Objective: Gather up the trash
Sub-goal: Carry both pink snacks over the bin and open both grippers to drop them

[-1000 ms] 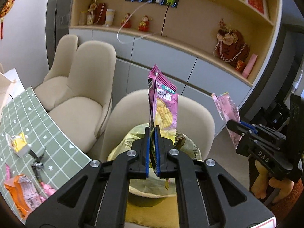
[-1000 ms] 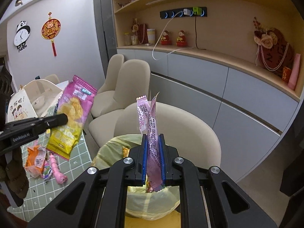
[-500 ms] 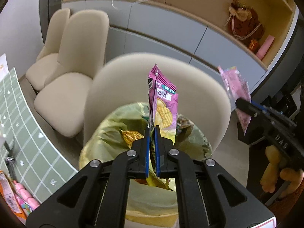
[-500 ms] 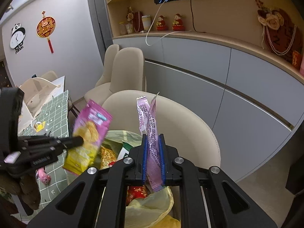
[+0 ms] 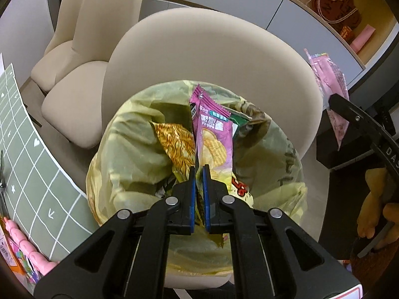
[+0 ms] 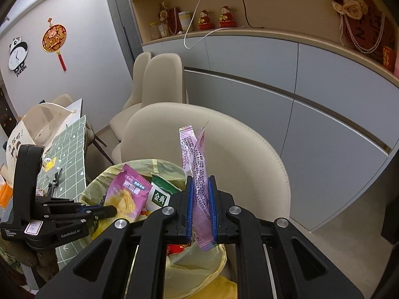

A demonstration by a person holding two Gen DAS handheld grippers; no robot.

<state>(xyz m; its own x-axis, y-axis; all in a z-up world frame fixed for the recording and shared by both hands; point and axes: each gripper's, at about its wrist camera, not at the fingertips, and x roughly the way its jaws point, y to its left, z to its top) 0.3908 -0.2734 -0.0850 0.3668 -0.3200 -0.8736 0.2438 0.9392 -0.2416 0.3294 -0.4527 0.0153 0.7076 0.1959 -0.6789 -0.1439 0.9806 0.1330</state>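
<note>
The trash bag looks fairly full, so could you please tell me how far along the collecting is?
Done: wrappers already lie in the yellow trash bag. In hand: the left gripper holds a purple chip bag over it; the right gripper holds a pink wrapper. Left: an orange packet on the table.

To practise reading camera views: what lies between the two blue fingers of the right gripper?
In the right wrist view, the right gripper pinches a pale pink wrapper standing upright between its fingers.

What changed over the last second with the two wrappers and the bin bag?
The left tongs carried the purple chip bag down and forward over the yellow bin bag; its jaws now look slightly parted. The right tongs also dipped toward the bag, still clamped on the pink wrapper. Neither wrapper has dropped.
</note>
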